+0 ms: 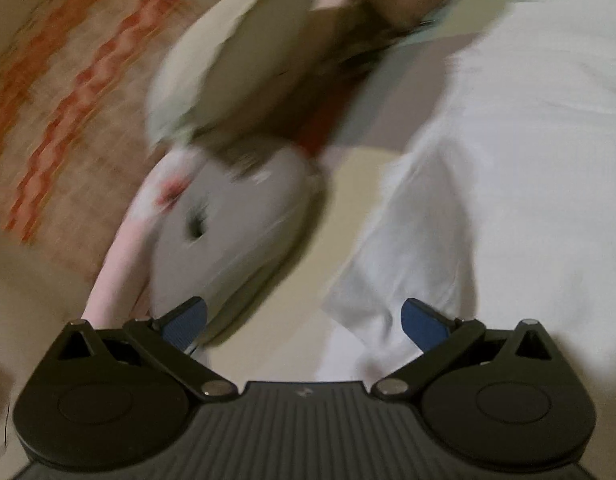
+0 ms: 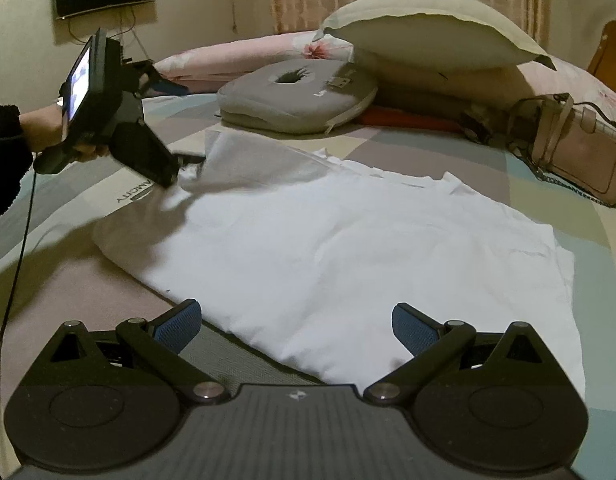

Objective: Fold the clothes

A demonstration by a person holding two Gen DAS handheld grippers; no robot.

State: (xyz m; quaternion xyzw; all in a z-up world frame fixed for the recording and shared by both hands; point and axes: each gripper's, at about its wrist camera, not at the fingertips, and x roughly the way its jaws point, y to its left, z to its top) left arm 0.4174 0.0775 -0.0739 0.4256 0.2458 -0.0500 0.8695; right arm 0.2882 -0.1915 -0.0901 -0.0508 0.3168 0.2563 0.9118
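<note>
Left wrist view: heavily motion-blurred. Left claw (image 1: 303,322) is spread wide, nothing between the blue pads (image 1: 187,320). White shirt (image 1: 488,184) lies ahead and to the right of the claw, its near edge reaching down between the fingers toward the right pad. Grey donut cushion (image 1: 235,224) sits ahead-left, just beyond the left pad, with a pale pillow (image 1: 235,60) farther ahead. Blur means the claw is travelling fast; it should slow before closing.

Right wrist view: sharp. Right claw (image 2: 293,326) is also spread, empty, hovering over the near hem of the white shirt (image 2: 328,248), which lies flat on the checked bed (image 2: 428,148) straight ahead. Far ahead-left, the left claw (image 2: 187,160), held in a hand (image 2: 47,132), sits at the shirt's far-left sleeve area; whether it pinches cloth there can't be told from here. A pink bag (image 2: 580,160) is ahead-right, well clear of the shirt.

Step in hand, likely: grab the left side and the near hem for a first fold. To do it well:
- take one layer edge only, deep enough into the pads that thin cloth won't slip
- close both claws before lifting
- lift together, keep the edge taut
- keep the fold away from the cushion so the sleeve doesn't snag.
</note>
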